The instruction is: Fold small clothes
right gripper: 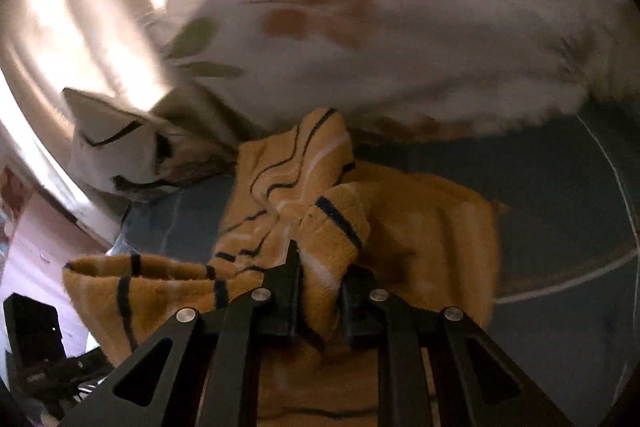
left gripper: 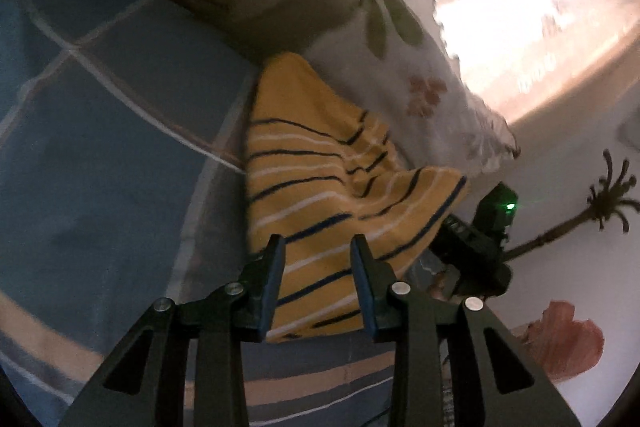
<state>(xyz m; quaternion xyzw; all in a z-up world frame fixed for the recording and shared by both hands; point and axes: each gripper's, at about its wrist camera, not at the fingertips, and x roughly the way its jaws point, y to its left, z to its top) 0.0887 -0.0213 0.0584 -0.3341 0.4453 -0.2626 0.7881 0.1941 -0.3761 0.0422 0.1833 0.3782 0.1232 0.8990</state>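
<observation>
Left gripper [left gripper: 318,247]: jaws parted — yellow striped garment [left gripper: 320,187] between them, grip unclear.
Right gripper [right gripper: 320,263]: pinching garment fold.
Surface: blue bedsheet [left gripper: 100,107].

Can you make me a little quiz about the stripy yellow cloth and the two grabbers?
1. True or false: the yellow striped cloth lies on a red bedsheet.
2. Which grabber pinches a bunched fold of the cloth: the left gripper or the right gripper?
3. Fill in: the white pillow beside the cloth has a ____ pattern.

Key
1. False: the bedsheet is blue with pale lines.
2. The right gripper; its jaws are closed on the fold. The left one's jaws stand apart over the cloth.
3. Flower.
</observation>
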